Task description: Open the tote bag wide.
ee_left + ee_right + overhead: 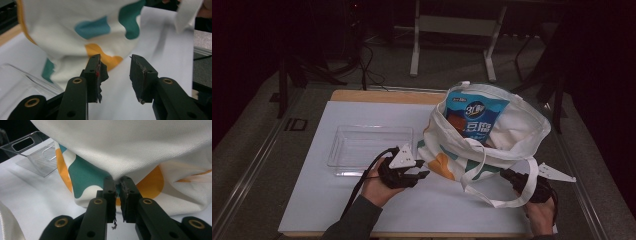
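Observation:
A white tote bag (517, 127) with teal and orange patches stands on the right half of the white mat. A blue snack packet (477, 117) sticks out of its open mouth. My left gripper (424, 169) sits just left of the bag's lower edge. In the left gripper view its jaws (115, 75) stand open with nothing between them, and the bag (75, 30) hangs a little beyond. My right gripper (508, 175) is at the bag's front right corner. The right gripper view has its jaws (118, 183) shut on a pinch of the bag's cloth (125, 145).
A clear plastic tray (342, 150) lies on the mat left of the bag, also seen as a clear tray (32, 147) behind it. The bag's strap (522, 195) loops over my right gripper. Table legs and cables stand on the floor beyond the table.

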{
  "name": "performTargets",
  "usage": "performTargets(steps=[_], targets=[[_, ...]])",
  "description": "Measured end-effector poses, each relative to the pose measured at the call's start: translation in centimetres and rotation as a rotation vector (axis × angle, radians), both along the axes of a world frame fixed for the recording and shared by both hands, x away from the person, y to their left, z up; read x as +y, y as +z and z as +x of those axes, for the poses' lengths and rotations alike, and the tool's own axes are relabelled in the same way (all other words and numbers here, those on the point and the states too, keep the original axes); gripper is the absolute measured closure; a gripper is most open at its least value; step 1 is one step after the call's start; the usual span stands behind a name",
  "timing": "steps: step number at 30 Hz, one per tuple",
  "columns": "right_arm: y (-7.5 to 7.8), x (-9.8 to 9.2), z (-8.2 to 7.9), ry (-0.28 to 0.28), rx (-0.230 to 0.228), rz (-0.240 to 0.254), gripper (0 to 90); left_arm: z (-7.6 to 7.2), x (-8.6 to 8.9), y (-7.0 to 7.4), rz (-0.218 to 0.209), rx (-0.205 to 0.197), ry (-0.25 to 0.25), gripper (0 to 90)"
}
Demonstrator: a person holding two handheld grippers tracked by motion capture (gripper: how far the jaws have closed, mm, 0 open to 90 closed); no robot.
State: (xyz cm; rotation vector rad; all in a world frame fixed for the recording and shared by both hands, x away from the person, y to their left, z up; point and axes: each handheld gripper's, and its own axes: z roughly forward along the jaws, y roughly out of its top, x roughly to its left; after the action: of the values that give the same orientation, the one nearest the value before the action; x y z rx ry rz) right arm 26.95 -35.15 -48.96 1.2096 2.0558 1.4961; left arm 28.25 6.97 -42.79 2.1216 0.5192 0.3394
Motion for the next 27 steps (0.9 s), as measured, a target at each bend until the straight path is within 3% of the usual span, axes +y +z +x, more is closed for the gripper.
performTargets(steps=[2,11,17,18,27], targets=[[0.0,0.1,0.0,-0.002,-0.005,0.001,86.8,0.8,0.0,0.3,0.018,-0.003,0.026,59.6],[0.1,0.2,0.0,-0.006,-0.011,-0.003,89.2,3.7,-0.1,1.2,-0.003,-0.004,0.075,59.8],[0.1,0.2,0.0,-0.005,-0.012,-0.001,89.1,4.8,0.0,1.8,-0.035,-0.002,0.079,61.3],[0.1,0.2,0.0,-0.004,-0.013,-0.001,89.2,5.6,0.2,2.3,-0.044,-0.003,0.098,62.0],[0.1,0.2,0.0,-0.004,-0.013,0.001,89.1,7.4,-0.3,3.4,-0.040,-0.018,0.127,61.6]])
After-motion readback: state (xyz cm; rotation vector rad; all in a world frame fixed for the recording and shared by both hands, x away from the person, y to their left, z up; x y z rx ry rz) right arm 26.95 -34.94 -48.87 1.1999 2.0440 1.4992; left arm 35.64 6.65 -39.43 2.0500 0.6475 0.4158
